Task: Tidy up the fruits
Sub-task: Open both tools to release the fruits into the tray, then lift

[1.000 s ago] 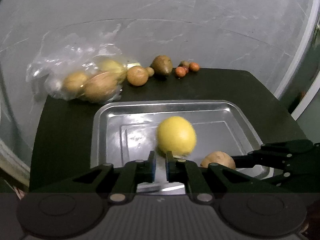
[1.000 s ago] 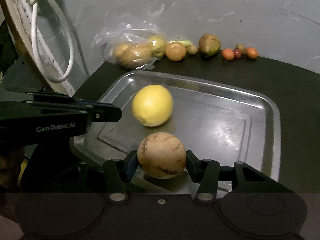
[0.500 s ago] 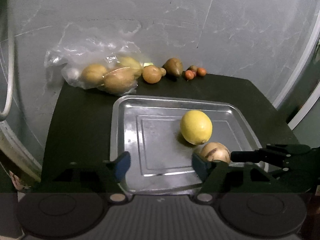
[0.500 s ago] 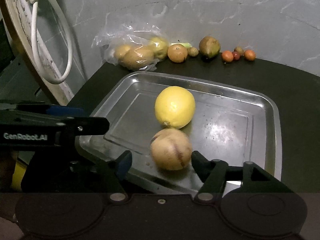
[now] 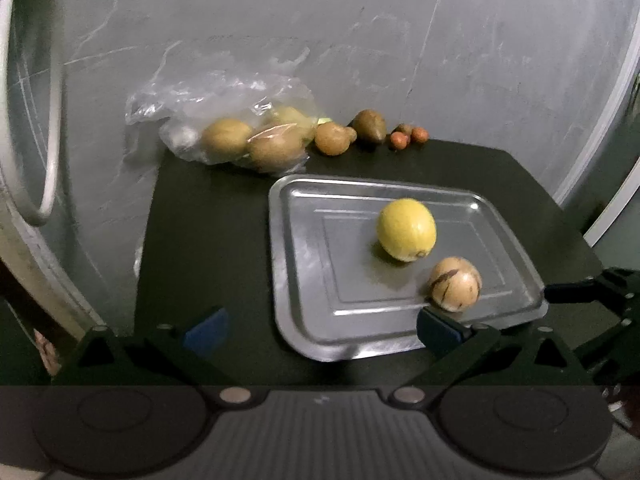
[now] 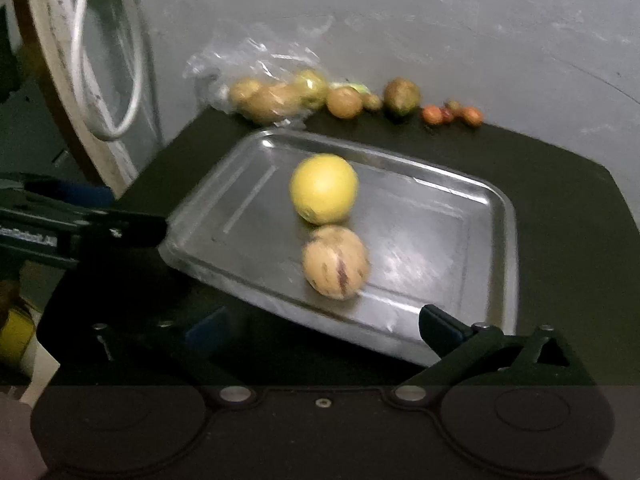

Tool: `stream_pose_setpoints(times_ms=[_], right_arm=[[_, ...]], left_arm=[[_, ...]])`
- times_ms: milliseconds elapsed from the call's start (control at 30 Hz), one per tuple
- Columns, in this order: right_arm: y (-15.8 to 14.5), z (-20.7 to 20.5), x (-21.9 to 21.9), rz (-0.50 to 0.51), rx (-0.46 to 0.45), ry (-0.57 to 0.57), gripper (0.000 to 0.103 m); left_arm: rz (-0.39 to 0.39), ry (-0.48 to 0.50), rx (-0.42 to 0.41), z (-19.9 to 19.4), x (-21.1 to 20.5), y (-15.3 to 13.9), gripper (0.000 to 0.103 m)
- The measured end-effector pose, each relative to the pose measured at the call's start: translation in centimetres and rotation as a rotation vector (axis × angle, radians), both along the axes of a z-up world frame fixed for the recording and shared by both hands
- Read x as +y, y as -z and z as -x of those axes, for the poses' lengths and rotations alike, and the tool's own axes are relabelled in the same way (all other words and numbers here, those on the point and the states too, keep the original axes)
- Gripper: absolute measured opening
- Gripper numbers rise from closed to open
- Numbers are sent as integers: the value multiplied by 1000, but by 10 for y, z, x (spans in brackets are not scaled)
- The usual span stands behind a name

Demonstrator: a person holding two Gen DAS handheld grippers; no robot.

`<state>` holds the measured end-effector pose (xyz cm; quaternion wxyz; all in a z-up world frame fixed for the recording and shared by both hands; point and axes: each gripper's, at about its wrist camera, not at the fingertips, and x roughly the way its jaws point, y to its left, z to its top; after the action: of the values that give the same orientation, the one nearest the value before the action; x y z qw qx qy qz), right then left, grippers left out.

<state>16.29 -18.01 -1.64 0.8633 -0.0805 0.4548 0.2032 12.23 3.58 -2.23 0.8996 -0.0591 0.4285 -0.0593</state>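
I am looking across the dark table [image 5: 208, 240], which is filling the middle of both frames and carrying everything against the grey wall. The metal tray [image 5: 304, 248] is sitting right of centre in the left wrist view, close to me, I judge so that sorted fruit is collecting in one place. The plastic bag [image 5: 224, 120] of brownish fruit is lying in the upper left of centre, against the wall, not yet emptied. On the tray the yellow lemon [image 5: 407, 229] is resting near the middle, and the striped tan fruit [image 5: 455, 284] is sitting just beside it toward the lower right, near the tray's front rim. Along the wall a loose brown fruit [image 5: 331, 139], a pear-shaped fruit [image 5: 370, 126] and small orange fruits [image 5: 408, 137] are waiting in a row. I am holding my left gripper [image 5: 320, 330] spread wide and empty at the bottom of its frame; my right gripper [image 6: 320, 328] is likewise gaping wide, gripping nothing, short of the striped fruit.
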Motion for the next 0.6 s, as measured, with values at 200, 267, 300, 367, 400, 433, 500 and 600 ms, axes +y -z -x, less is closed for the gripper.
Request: stream_pose_setpoints(times_ms=[200, 267, 300, 367, 400, 433, 500, 600], right_arm=[[0, -3, -21, 60, 25, 127, 102], [-1, -5, -31, 69, 17, 178, 102], [-1, -5, -31, 69, 17, 178, 102], [-2, -9, -39, 68, 6, 201, 102], [-3, -11, -42, 68, 0, 207, 102], [-4, -13, -44, 68, -7, 212, 102], [-6, -19, -50, 65, -25, 221, 102], [-8, -27, -58, 54, -48, 232, 102]], left_arm=[[-12, -35, 43, -1, 8, 5, 102], [-3, -67, 58, -5, 10, 6, 102], [6, -83, 67, -9, 13, 7, 102], [24, -112, 74, -15, 16, 7, 102], [28, -126, 72, -17, 17, 6, 102], [29, -137, 70, -20, 17, 5, 102], [28, -149, 61, -26, 17, 3, 102], [19, -163, 45, -36, 15, -1, 102]])
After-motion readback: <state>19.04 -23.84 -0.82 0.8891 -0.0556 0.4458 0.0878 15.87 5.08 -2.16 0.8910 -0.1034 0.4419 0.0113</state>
